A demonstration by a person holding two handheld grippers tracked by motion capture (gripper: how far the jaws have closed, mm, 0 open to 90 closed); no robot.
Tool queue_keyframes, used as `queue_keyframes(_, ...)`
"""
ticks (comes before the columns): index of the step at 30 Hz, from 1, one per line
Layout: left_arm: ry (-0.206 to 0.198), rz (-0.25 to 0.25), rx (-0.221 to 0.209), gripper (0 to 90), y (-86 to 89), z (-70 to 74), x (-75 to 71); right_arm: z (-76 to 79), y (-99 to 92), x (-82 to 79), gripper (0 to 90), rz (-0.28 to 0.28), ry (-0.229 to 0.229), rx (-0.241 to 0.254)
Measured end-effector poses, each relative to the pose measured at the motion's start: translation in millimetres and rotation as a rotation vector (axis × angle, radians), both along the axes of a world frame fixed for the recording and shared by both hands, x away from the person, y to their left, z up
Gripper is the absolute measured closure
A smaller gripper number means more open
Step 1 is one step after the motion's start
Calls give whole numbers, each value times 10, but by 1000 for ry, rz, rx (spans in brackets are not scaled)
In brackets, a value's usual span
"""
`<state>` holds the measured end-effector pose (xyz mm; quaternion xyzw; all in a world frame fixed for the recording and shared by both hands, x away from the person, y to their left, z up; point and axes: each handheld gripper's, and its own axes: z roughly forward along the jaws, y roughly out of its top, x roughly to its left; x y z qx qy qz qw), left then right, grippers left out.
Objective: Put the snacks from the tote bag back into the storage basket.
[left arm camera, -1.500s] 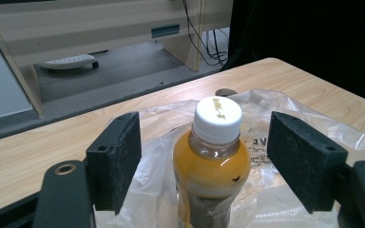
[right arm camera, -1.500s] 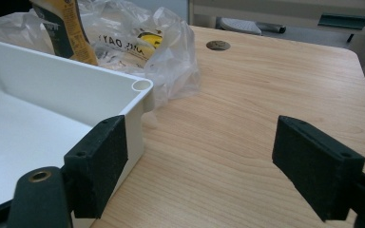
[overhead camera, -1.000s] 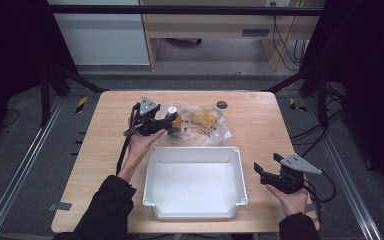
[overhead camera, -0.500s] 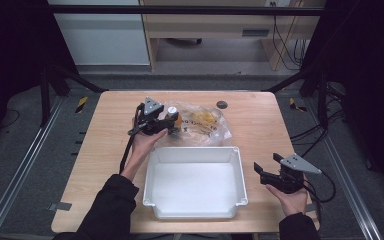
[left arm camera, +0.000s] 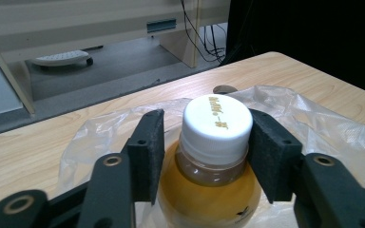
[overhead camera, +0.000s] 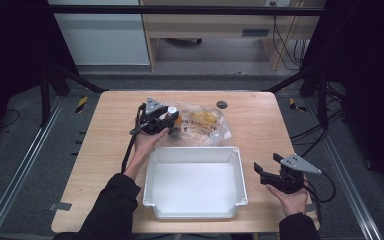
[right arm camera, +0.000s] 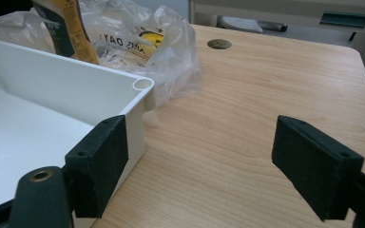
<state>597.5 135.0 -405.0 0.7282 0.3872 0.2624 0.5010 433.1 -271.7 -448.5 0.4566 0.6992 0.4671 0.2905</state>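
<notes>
The left hand-held gripper (left arm camera: 204, 142) has just been closing, and its pads now sit against the white cap of the bottle (left arm camera: 214, 161) — a grasp at the neck, so a lift looks next. The bottle stands on the bag (left arm camera: 313, 128), whose film may cling and drag. Just nearer the person waits the tub (overhead camera: 195, 182). The right hand-held gripper (right arm camera: 209, 166) rests released on the worktop (right arm camera: 247, 95), beside the tub's corner.
</notes>
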Motion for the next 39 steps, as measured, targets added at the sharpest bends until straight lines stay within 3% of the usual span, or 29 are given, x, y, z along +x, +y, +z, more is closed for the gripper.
queue_keyframes(5,-7,-6,2,556,-29,-10,8,-1,0,2,198,-1,1,-3)
queue_keyframes(9,1,3,32,578,-68,28,19,-1,2,3,198,-1,3,-2)
queue_keyframes(28,32,40,14,586,-96,58,17,-2,3,4,199,0,4,-3)
queue_keyframes(31,42,55,-5,586,-60,65,25,-3,2,5,200,0,4,-3)
queue_keyframes(39,14,54,-9,587,-24,155,-17,-4,7,4,201,0,5,-2)
